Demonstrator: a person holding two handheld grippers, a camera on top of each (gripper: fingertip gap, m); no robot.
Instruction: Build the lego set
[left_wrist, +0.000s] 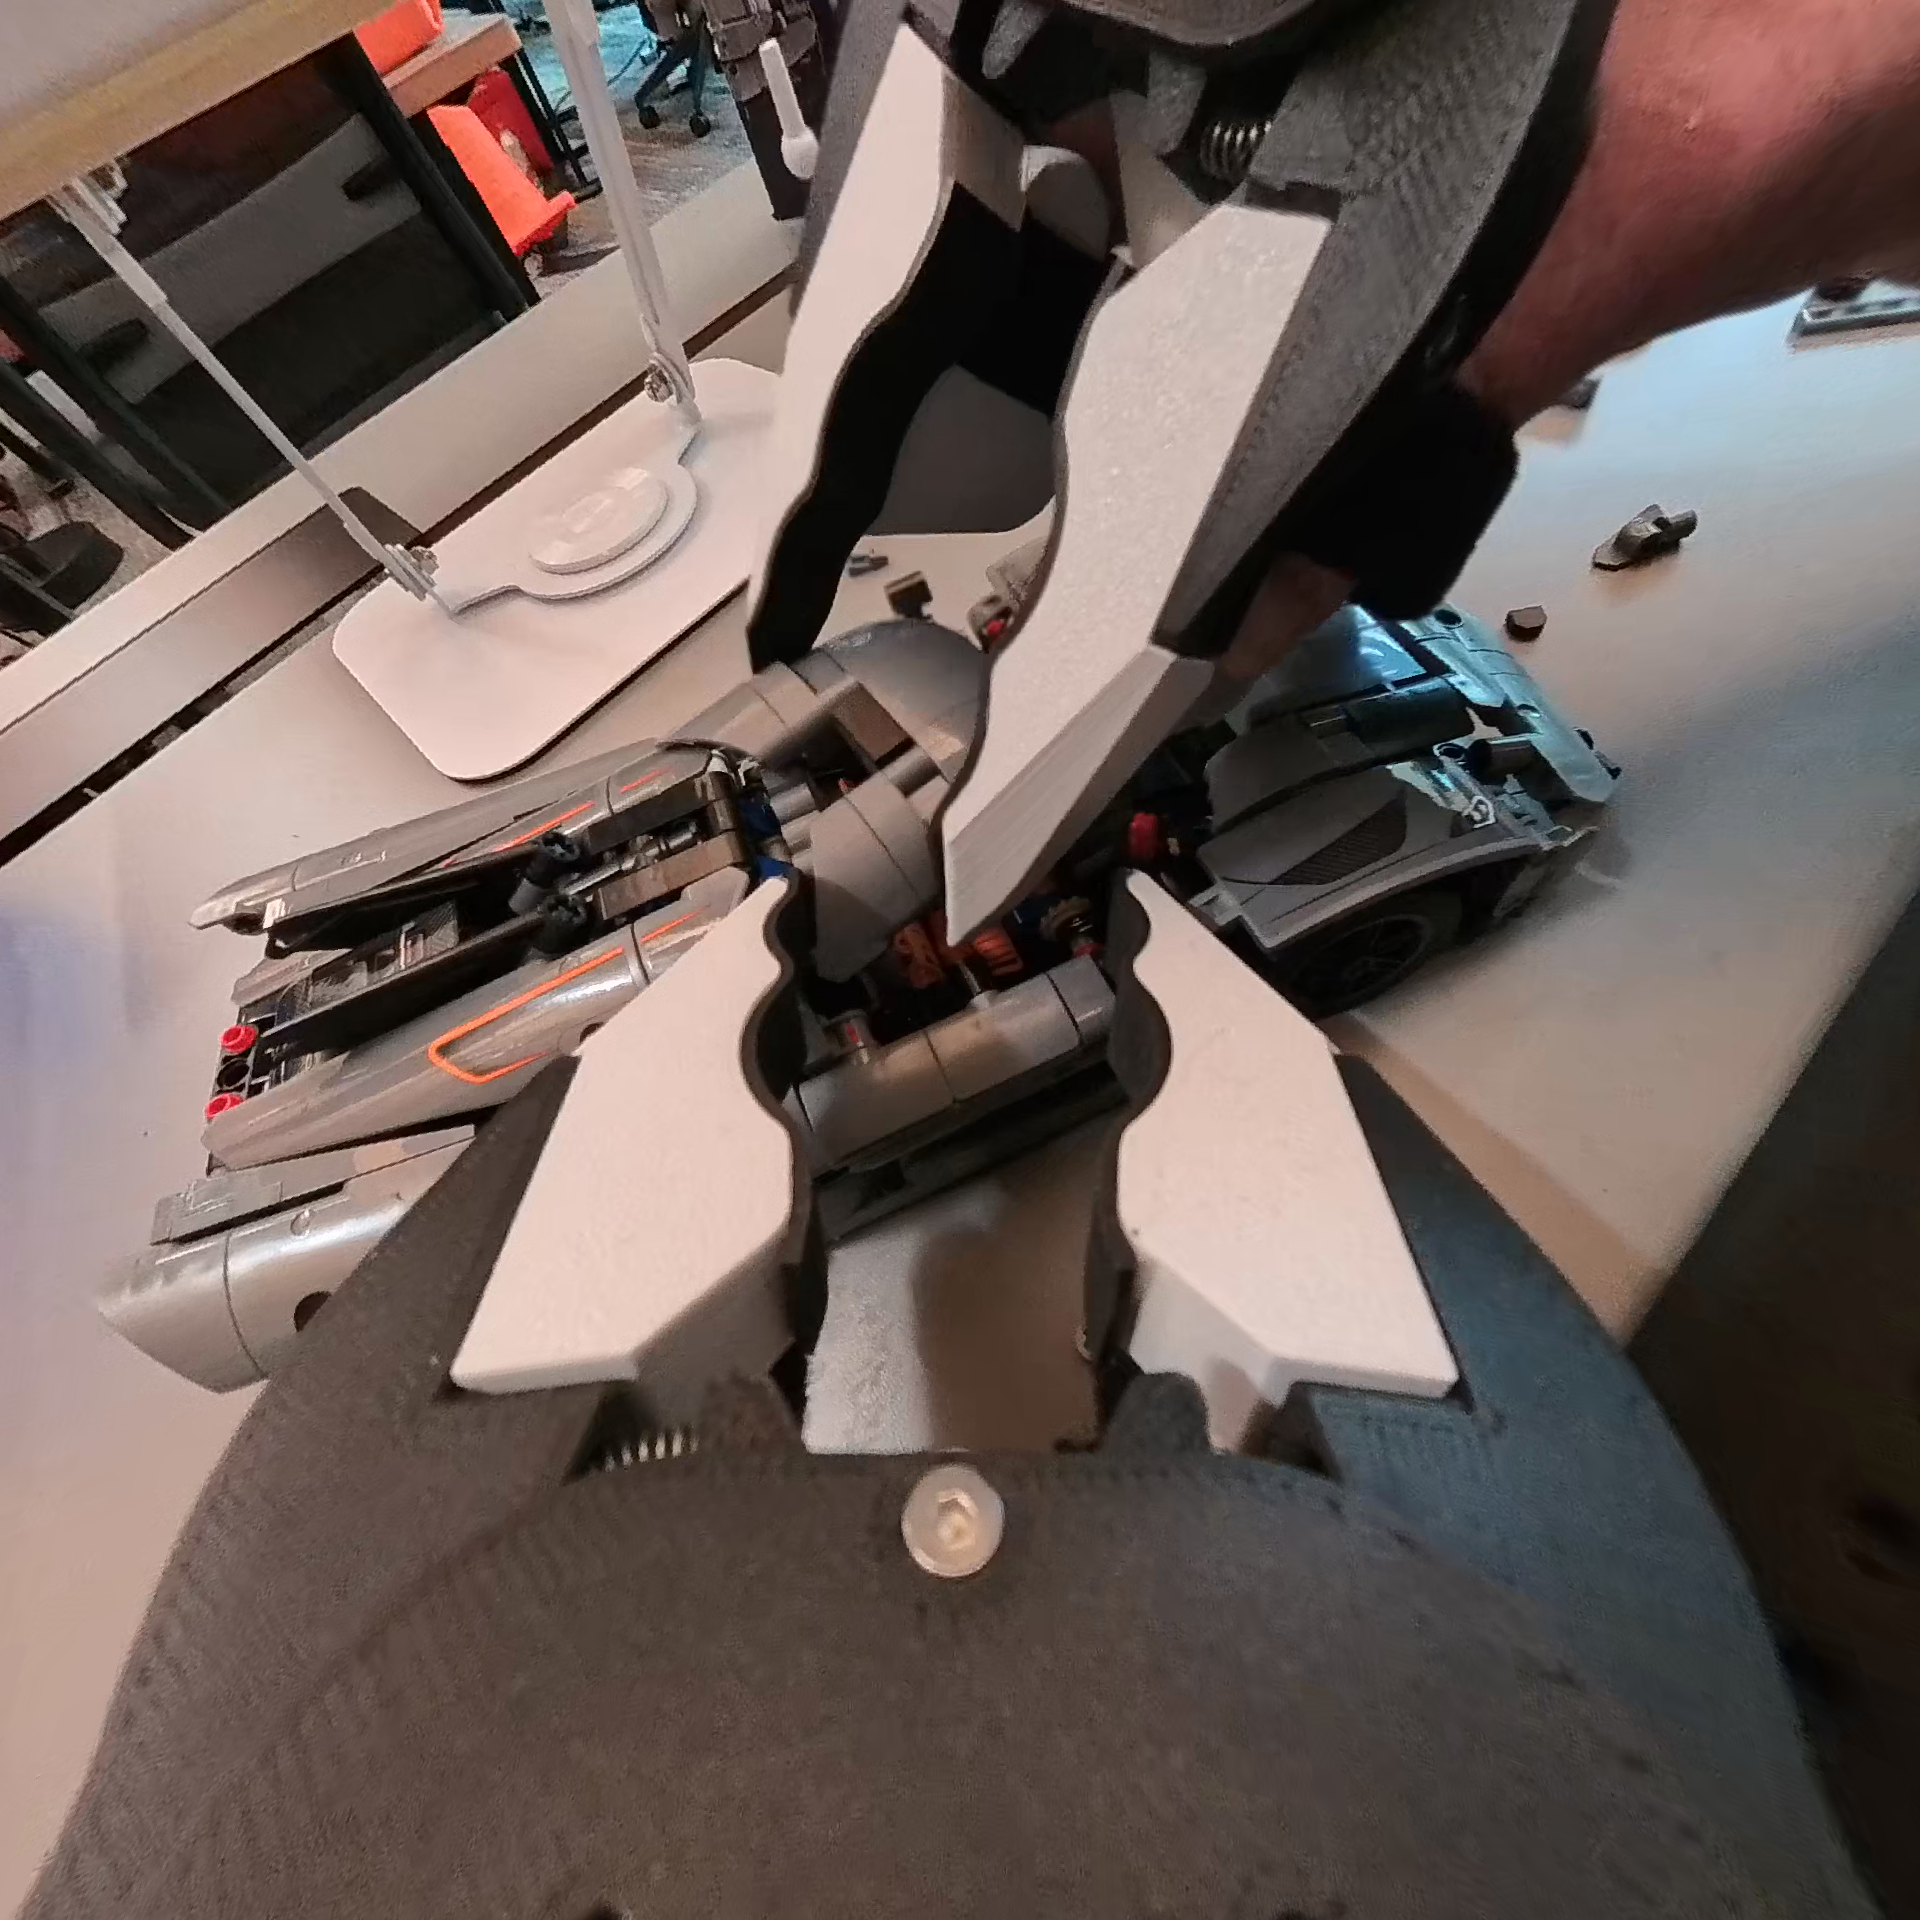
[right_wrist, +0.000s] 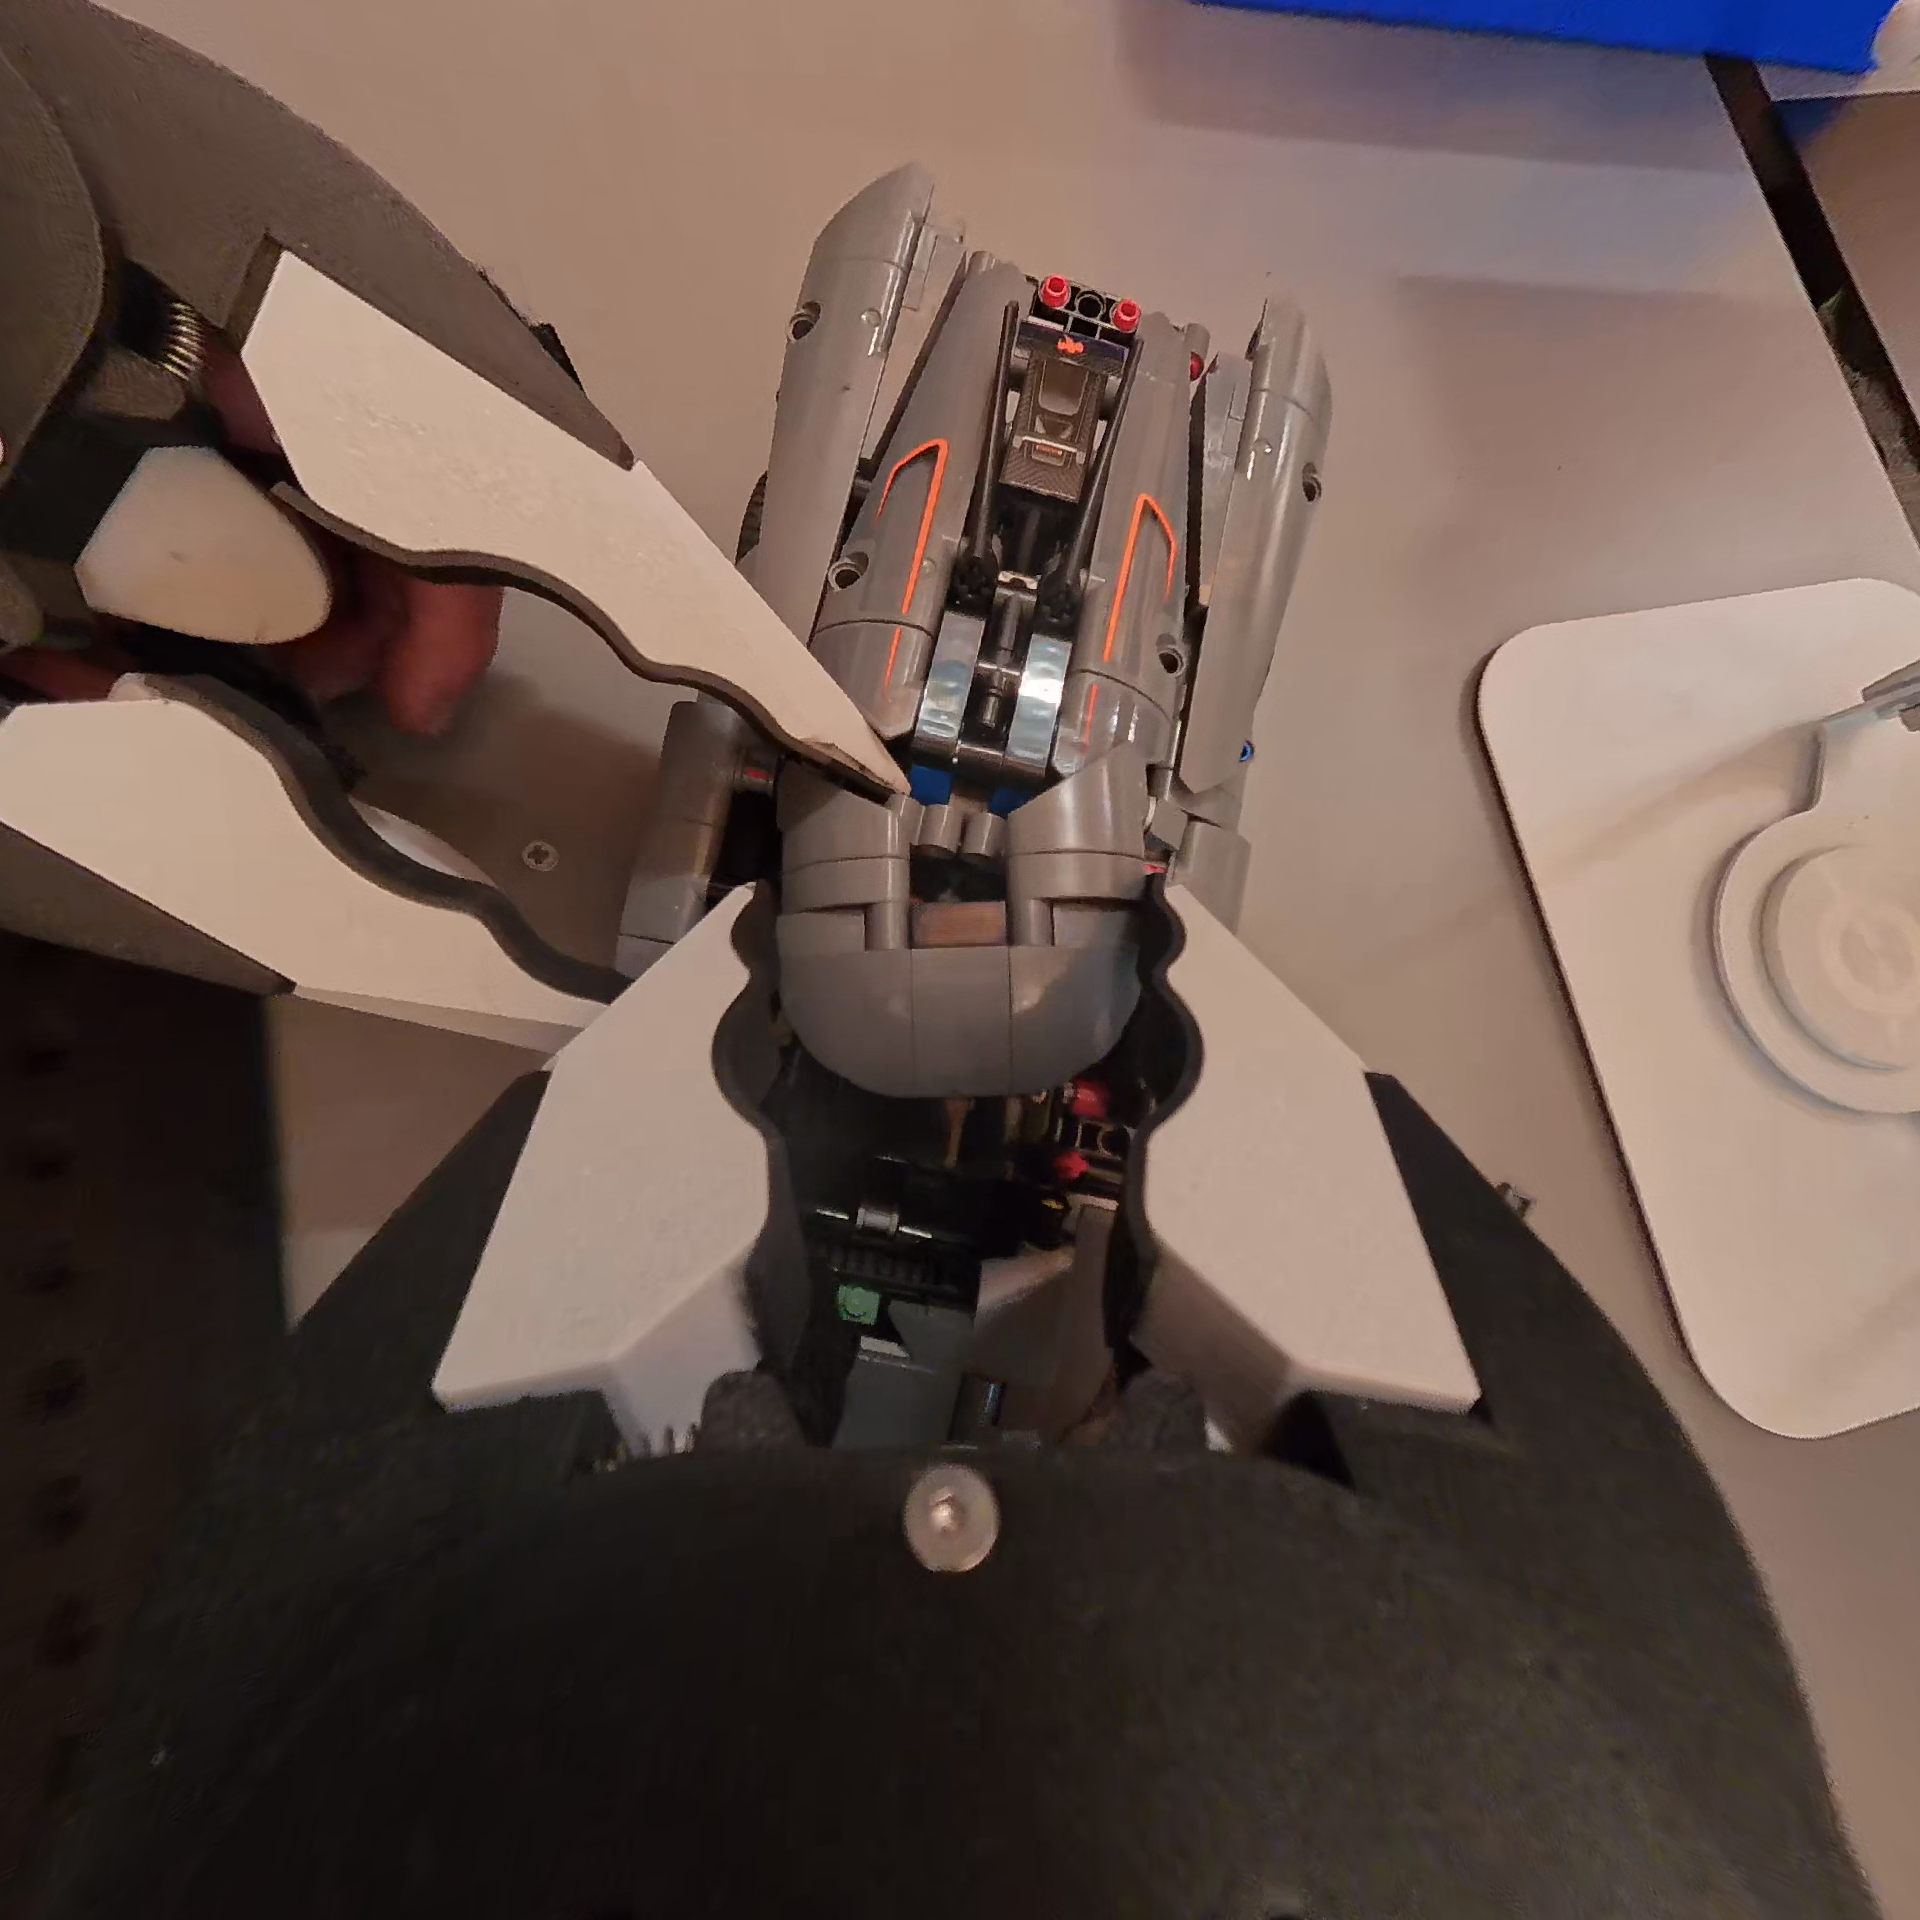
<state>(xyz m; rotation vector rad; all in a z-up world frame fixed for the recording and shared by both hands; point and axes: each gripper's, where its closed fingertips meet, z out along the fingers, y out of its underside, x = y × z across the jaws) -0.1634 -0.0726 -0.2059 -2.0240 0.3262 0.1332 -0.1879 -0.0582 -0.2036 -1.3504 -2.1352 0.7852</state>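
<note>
Nearest the lens in the left wrist view, the left gripper (left_wrist: 951, 914) stands spread, pinching nothing, its two white fingers (left_wrist: 665, 1122) flanking the open middle of the grey lego car (left_wrist: 582, 987) without visibly touching it. That car lies on the white worktop (left_wrist: 1558, 1060) close to its near edge, grey panels with orange lines splayed outward and the orange and red inner parts bared. Seen from the right wrist view, the right gripper (right_wrist: 951, 920) is also spread, straddling the rounded grey shell (right_wrist: 945, 997) at the car's centre; whether its pads bear on the shell I cannot tell. One finger of it reaches down into the bared middle in the left view. I judge the step to be seating or aligning something in the mid-section: best to steady the body with one tool, press straight down with the other, and keep clear of the loose hinged panels. A white stand base (right_wrist: 1704, 997) sits near the far edge, and small dark loose pieces (left_wrist: 1642, 535) lie toward the right edge.
</note>
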